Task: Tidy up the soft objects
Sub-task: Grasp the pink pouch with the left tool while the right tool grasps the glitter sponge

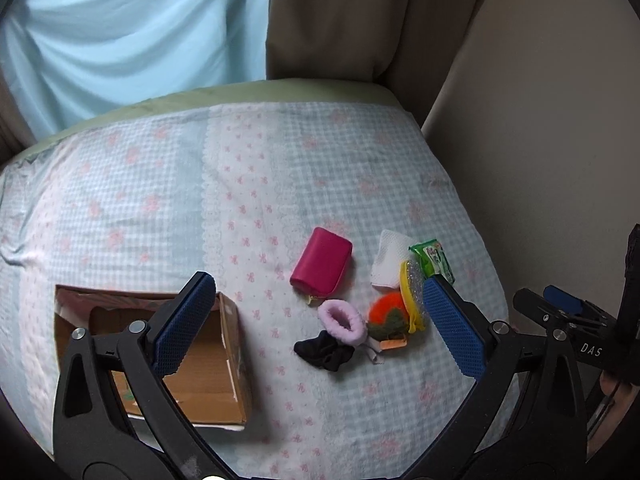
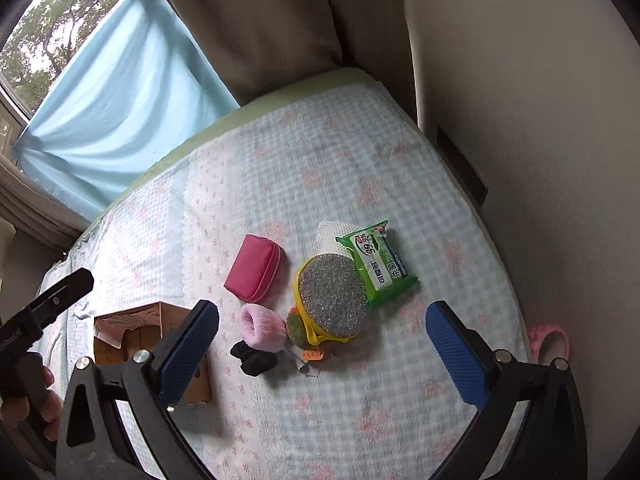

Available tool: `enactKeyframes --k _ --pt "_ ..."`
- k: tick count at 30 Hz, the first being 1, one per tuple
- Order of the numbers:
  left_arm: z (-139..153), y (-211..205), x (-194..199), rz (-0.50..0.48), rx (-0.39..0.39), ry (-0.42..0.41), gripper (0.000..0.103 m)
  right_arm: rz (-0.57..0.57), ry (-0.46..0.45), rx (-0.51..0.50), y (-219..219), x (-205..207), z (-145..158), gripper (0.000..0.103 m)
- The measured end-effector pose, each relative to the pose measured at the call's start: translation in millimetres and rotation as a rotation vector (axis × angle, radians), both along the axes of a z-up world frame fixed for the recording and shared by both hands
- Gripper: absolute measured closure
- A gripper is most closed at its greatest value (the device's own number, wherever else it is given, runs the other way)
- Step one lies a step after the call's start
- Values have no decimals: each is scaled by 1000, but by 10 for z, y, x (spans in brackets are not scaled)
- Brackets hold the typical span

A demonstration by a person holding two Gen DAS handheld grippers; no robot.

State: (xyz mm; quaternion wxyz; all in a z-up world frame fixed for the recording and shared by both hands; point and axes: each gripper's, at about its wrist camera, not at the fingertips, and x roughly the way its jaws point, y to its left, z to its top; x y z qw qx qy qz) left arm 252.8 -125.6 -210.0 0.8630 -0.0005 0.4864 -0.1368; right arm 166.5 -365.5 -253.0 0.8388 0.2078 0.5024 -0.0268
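Observation:
A cluster of soft things lies on the checked bedspread (image 1: 132, 200): a pink pouch (image 1: 321, 266) (image 2: 255, 268), a lilac furry scrunchie (image 1: 345, 321) (image 2: 261, 326), a black scrunchie (image 1: 325, 351) (image 2: 252, 356), an orange-and-green fuzzy toy (image 1: 387, 318), a round glittery purse with yellow trim (image 2: 334, 300), a green wipes pack (image 2: 378, 266) (image 1: 432, 258) and a white cloth (image 1: 390, 258). An open cardboard box (image 1: 208, 376) (image 2: 120, 332) sits to the left. My left gripper (image 1: 320, 320) hovers open above the pile. My right gripper (image 2: 324, 344) is open above it too.
Blue and beige curtains (image 1: 120, 32) hang behind the bed. A cream wall (image 2: 520, 100) runs along the right side. A pink slipper (image 2: 550, 340) lies beyond the bed's right edge. A hand (image 2: 36, 392) holds the left gripper's handle at lower left.

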Motion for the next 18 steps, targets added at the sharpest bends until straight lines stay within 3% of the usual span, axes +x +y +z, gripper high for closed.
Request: enactKeyframes --k 7,13,18 --pt "-979 -356 594 -114 53 120 1 -131 96 202 -81 414 -829 0" --pt "-1684 -516 908 -154 60 224 1 -262 219 294 -134 550 -1497 0" --pt "-2109 -595 1054 -170 85 293 1 -303 253 362 -134 629 -1750 0"
